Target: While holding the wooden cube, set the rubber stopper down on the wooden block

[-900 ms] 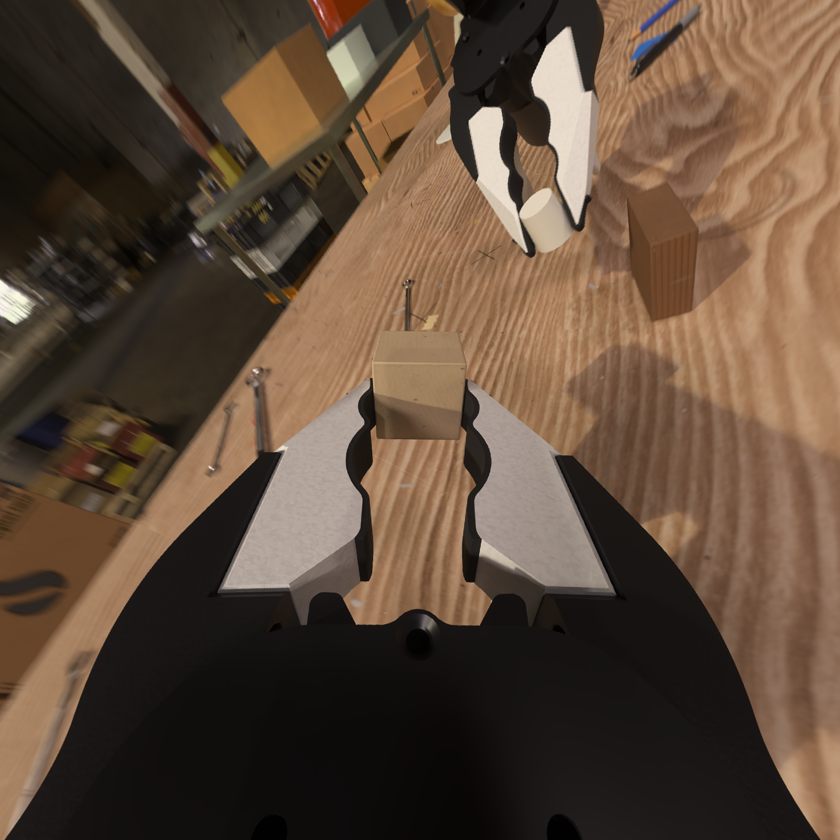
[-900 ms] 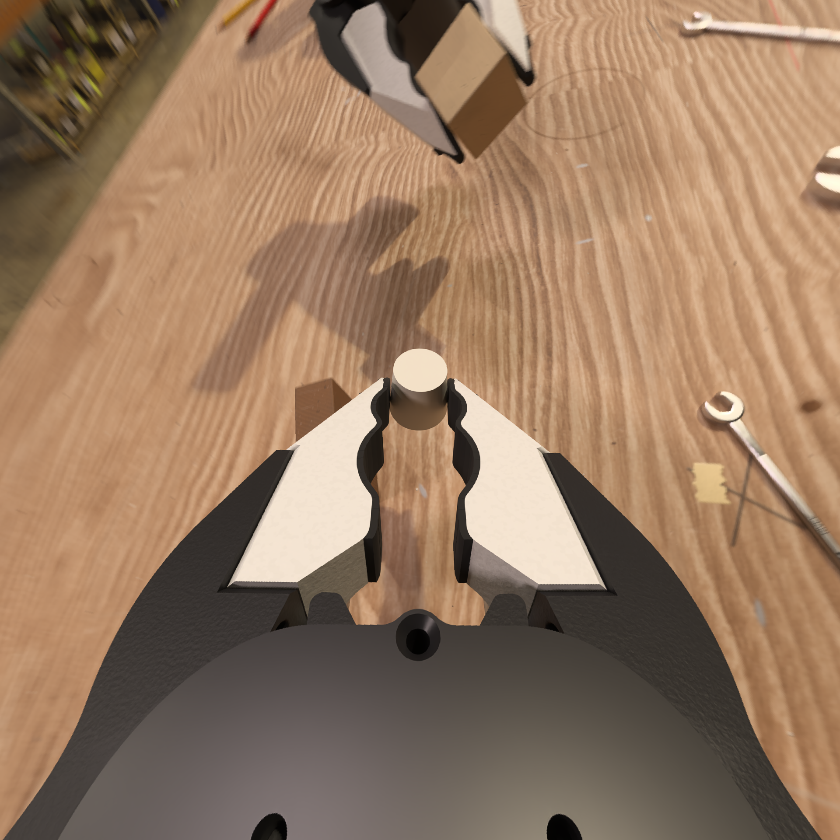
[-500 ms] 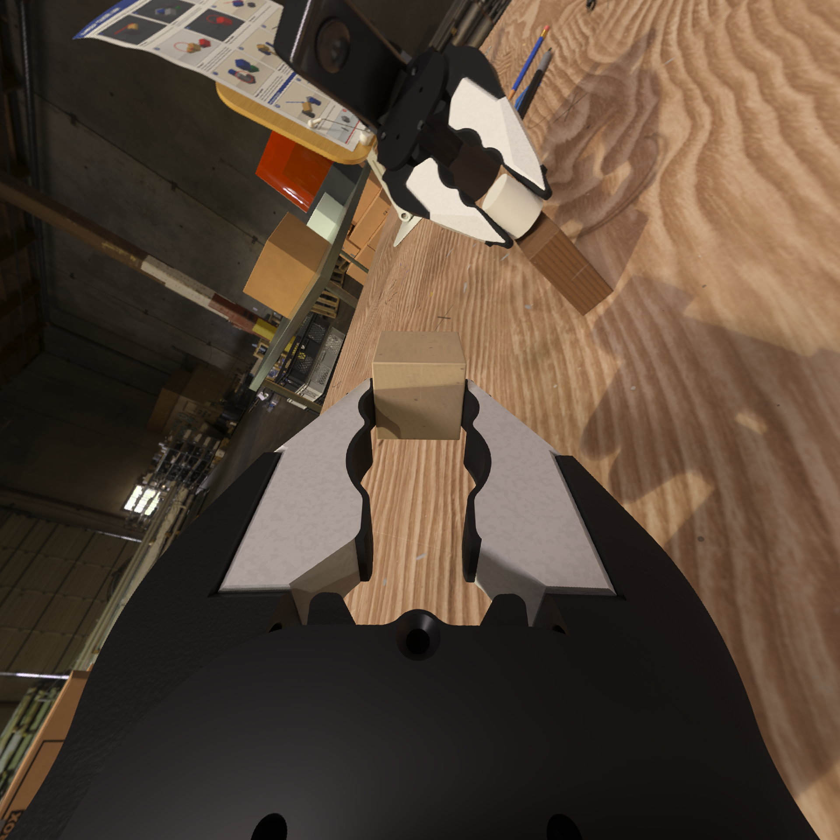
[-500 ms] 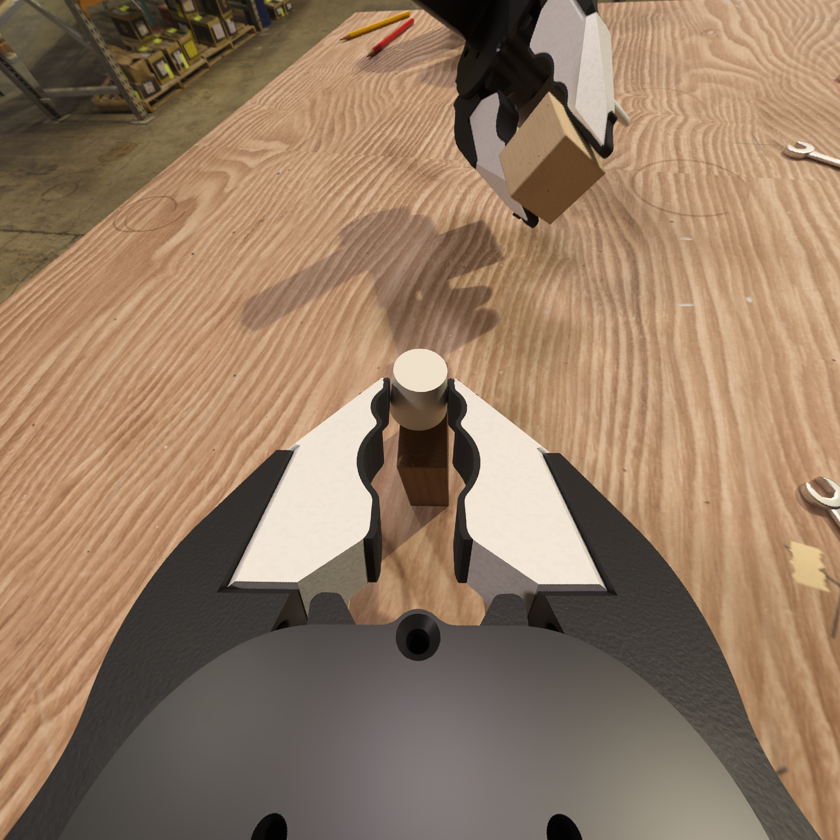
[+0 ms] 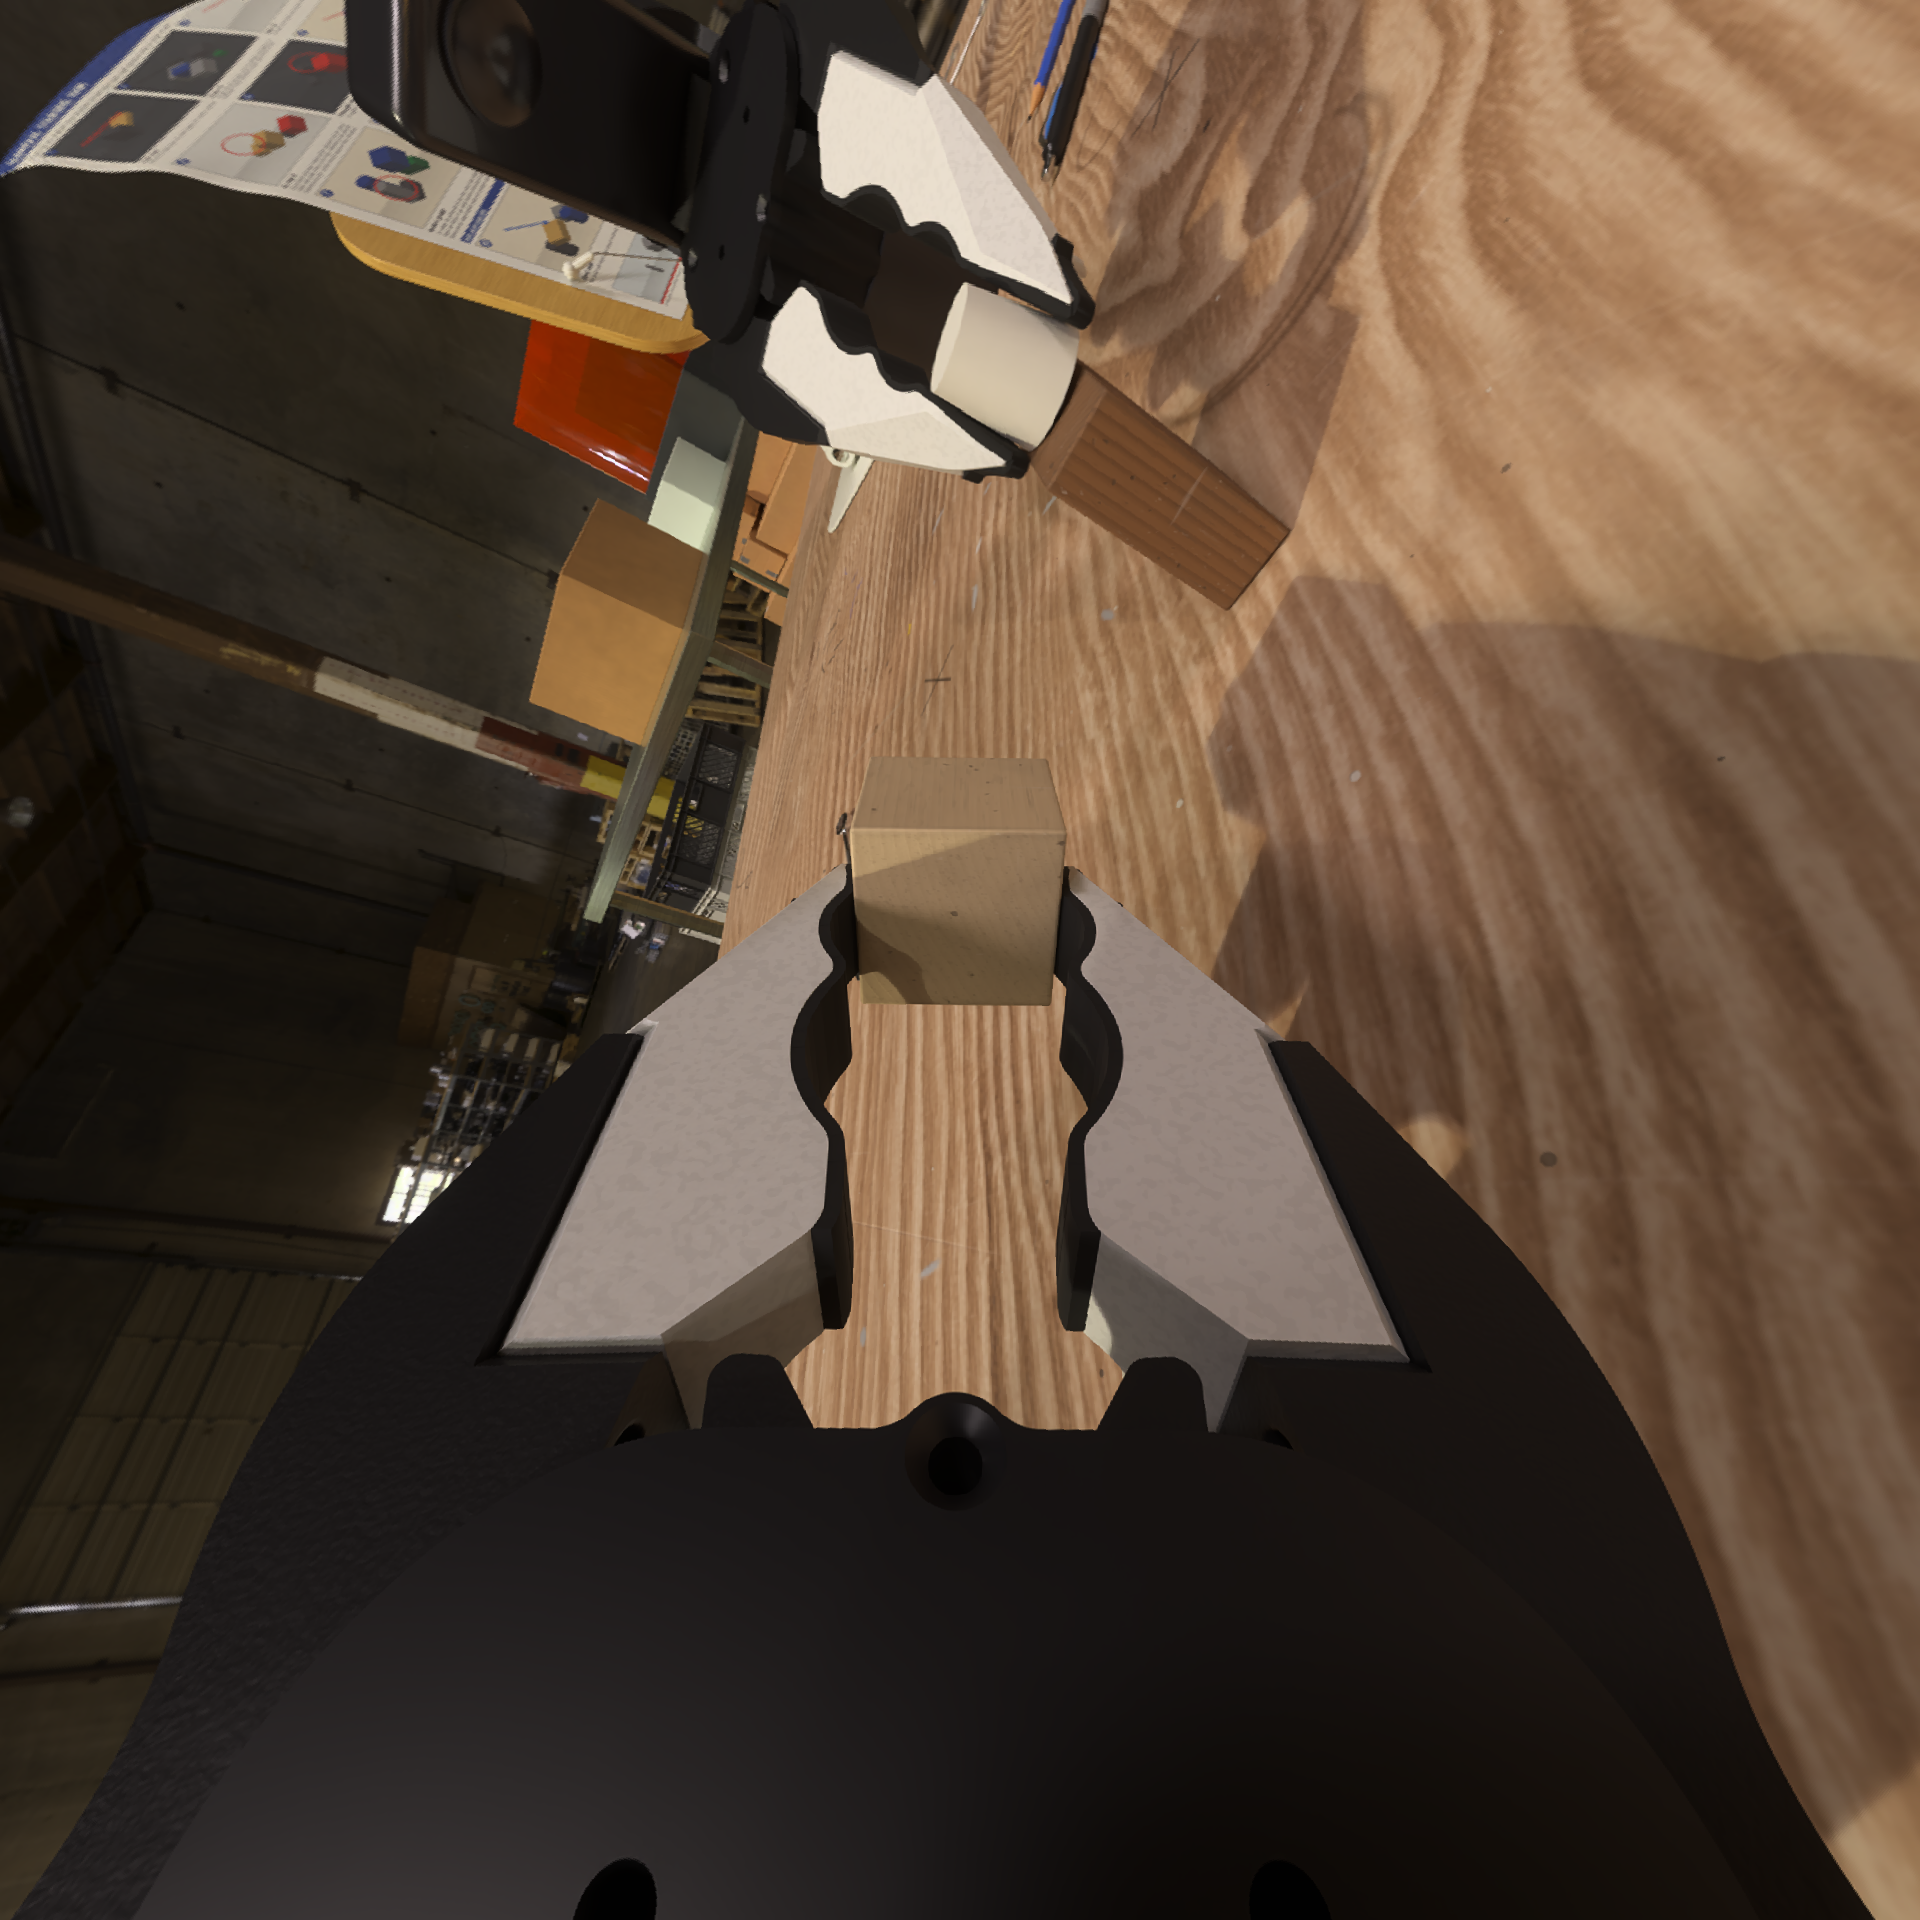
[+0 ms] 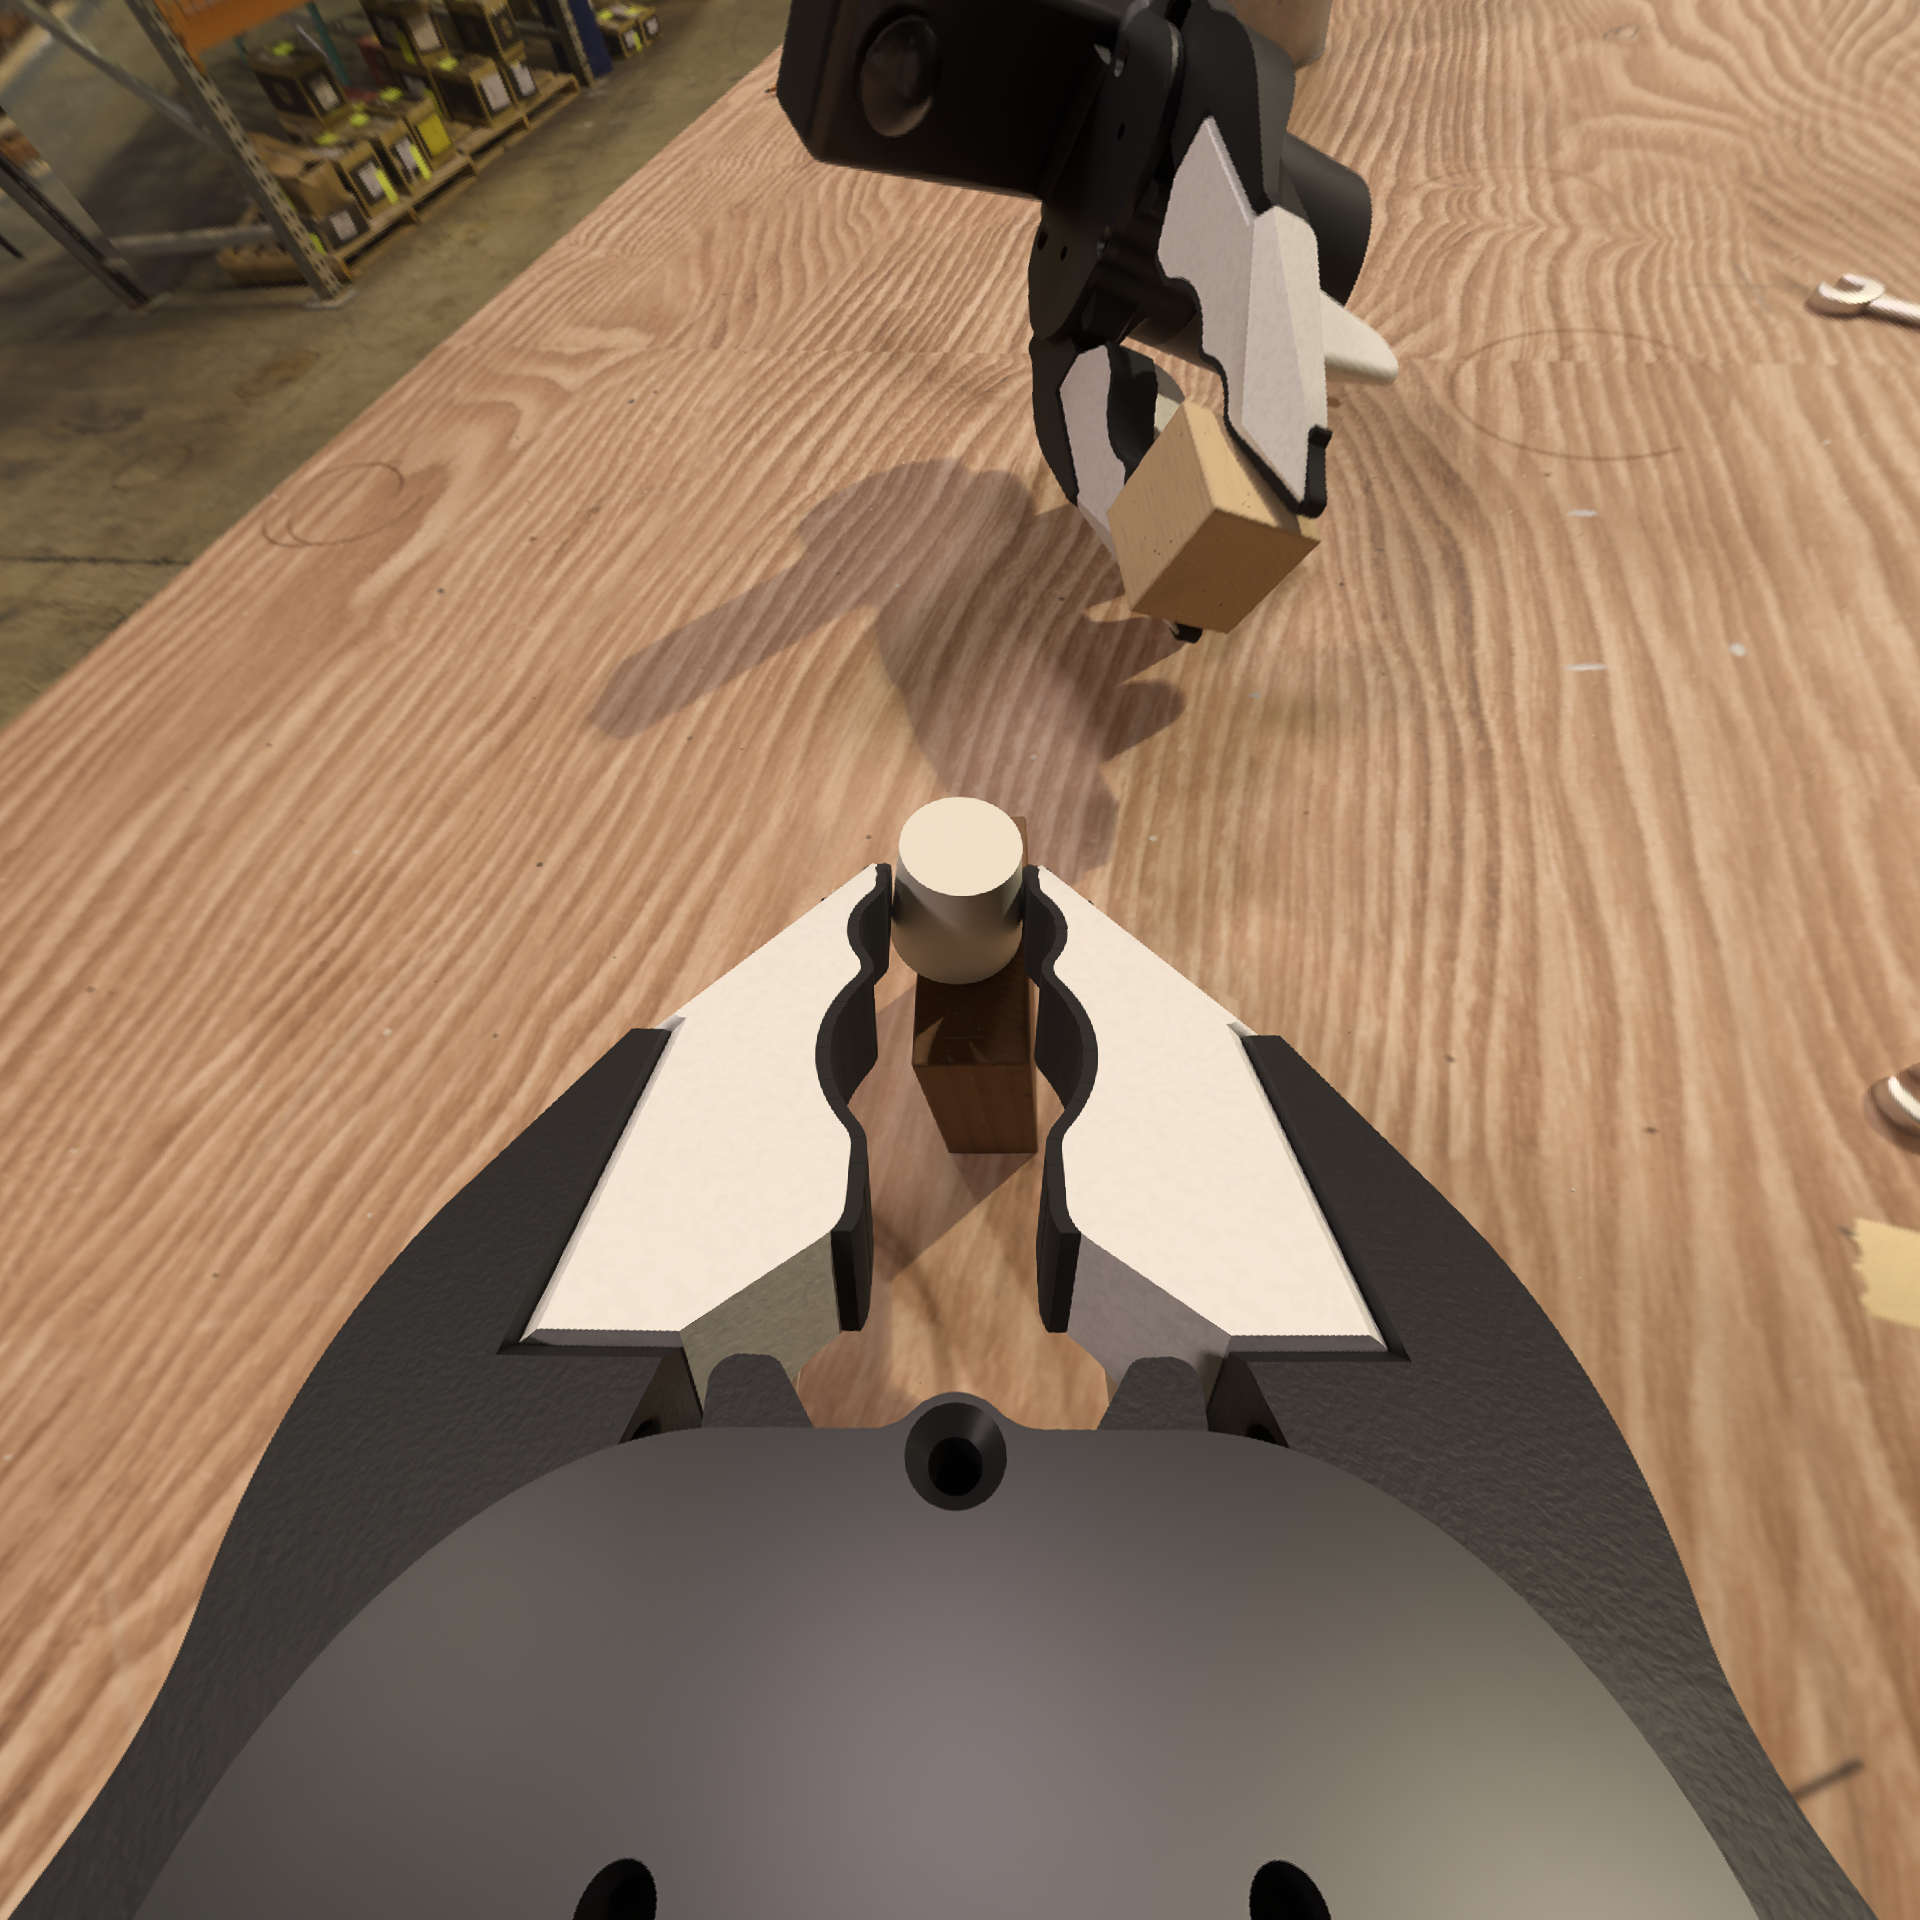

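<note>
My left gripper (image 5: 956, 894) is shut on the light wooden cube (image 5: 956, 883) and holds it above the table; the cube also shows in the right wrist view (image 6: 1205, 530). My right gripper (image 6: 956, 904) is shut on the cream rubber stopper (image 6: 956, 904). The stopper (image 5: 1003, 364) sits right at the top end of the dark upright wooden block (image 5: 1164, 488), apparently touching it. In the right wrist view the block (image 6: 982, 1081) stands directly under the stopper, between my fingers.
The plywood table (image 6: 416, 831) has wrenches at the right (image 6: 1860, 301) and a bit of tape (image 6: 1891, 1268). Pens (image 5: 1065, 73) lie at the far end. Shelving and boxes (image 5: 623, 623) stand beyond the table edge.
My right gripper has lowered the stopper onto the block's top end. My left gripper has tilted and moved nearer the right one, still holding the cube.
</note>
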`<state>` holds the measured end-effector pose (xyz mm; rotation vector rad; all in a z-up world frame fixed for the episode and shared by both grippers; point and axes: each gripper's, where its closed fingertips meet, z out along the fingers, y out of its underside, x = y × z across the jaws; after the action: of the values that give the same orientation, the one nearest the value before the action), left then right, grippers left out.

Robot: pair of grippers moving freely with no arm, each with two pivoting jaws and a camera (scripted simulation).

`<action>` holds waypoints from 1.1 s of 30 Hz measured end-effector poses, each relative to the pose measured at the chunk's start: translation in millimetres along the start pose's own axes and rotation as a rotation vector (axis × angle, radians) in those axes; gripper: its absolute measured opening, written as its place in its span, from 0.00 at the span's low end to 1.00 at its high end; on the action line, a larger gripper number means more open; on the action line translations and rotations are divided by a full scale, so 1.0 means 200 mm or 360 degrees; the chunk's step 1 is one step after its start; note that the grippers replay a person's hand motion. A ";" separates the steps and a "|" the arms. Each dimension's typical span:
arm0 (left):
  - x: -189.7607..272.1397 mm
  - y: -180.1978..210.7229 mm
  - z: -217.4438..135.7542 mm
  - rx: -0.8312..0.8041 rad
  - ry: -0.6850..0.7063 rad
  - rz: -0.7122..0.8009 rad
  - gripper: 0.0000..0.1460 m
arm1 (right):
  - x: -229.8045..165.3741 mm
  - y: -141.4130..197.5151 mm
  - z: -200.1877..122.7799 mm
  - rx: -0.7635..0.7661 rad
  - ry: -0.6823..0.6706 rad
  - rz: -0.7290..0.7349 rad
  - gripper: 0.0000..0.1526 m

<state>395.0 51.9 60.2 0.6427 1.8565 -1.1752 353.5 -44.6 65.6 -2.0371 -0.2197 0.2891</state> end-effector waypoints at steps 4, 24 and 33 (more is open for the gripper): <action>-0.04 -0.01 -0.02 0.0006 -0.0053 -0.0016 0.25 | 0.00 -0.01 0.00 0.0018 -0.0041 0.0120 0.16; -0.14 -0.23 -0.09 -0.0051 -0.0135 0.0709 0.25 | 0.13 -0.23 0.08 -0.0678 0.0099 -0.0126 0.35; -0.19 -0.32 -0.09 -0.0225 0.0012 0.1126 0.25 | 0.13 -0.25 0.14 -0.0684 0.0350 -0.0449 0.23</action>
<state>360.6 40.5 127.1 1.1013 1.4978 -0.5704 369.1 9.4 93.5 -2.4021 -0.4574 -0.1739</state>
